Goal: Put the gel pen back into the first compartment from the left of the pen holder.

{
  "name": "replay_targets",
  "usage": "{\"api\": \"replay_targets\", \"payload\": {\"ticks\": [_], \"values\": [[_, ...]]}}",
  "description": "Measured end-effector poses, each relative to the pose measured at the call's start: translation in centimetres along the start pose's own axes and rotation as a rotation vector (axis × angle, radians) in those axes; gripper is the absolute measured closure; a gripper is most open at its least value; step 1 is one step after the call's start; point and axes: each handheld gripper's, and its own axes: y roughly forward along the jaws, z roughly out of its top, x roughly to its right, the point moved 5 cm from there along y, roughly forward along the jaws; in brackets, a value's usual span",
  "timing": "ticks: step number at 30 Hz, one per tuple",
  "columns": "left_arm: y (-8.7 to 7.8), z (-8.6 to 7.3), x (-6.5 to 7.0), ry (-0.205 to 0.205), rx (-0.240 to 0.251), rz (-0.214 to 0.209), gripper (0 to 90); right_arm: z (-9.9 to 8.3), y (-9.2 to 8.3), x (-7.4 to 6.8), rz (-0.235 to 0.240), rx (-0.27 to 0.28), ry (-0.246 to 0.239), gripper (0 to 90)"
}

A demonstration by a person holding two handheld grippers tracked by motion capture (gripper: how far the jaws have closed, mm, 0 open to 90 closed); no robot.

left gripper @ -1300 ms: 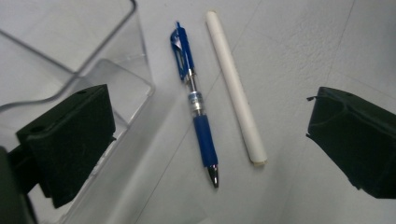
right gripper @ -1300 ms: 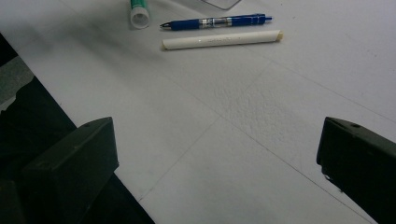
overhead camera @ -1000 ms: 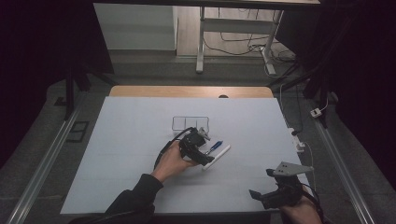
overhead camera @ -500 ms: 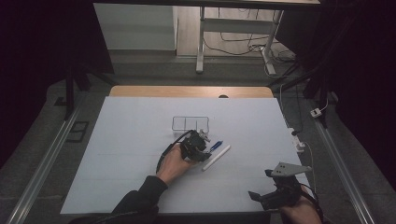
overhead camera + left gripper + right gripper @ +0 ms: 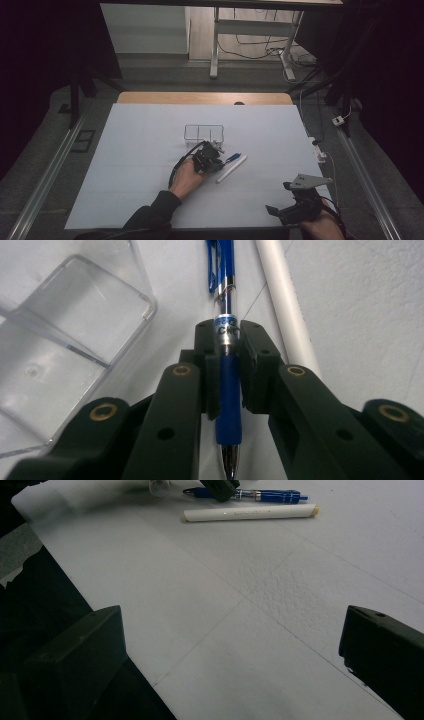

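A blue pen (image 5: 227, 300) lies on the white table sheet, close beside a white pen (image 5: 287, 310). My left gripper (image 5: 228, 332) reaches down over the blue pen; its jaws have just been closing, and both pads now press the pen's barrel by the label. In the high view the left gripper (image 5: 220, 159) sits mid-table with the blue pen (image 5: 233, 157) poking out to its right and the white pen (image 5: 231, 169) just below. My right gripper (image 5: 227, 645) stands open with nothing between its jaws, near the table's front right corner (image 5: 277, 199).
A clear plastic divided tray (image 5: 203, 132) stands just beyond the left gripper, and its corner (image 5: 60, 355) lies left of the jaws. The white sheet (image 5: 140, 150) covers the table. Cables run along the table's right edge (image 5: 320, 150).
The left gripper's jaws have closed onto the blue pen while the hand stayed almost in place. The right hand has not moved.
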Motion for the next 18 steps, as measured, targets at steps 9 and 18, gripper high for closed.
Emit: {"api": "replay_targets", "payload": {"ticks": [9,18], "values": [[-0.9,0.0,-0.4,-0.023,0.045,-0.016,78.9,0.0,0.0,0.0,-0.001,-0.001,0.000,0.0],[-3.0,0.8,0.6,-0.024,0.078,-0.055,78.8,0.0,-0.1,-0.1,-0.014,0.000,-0.002,0.0]]}}
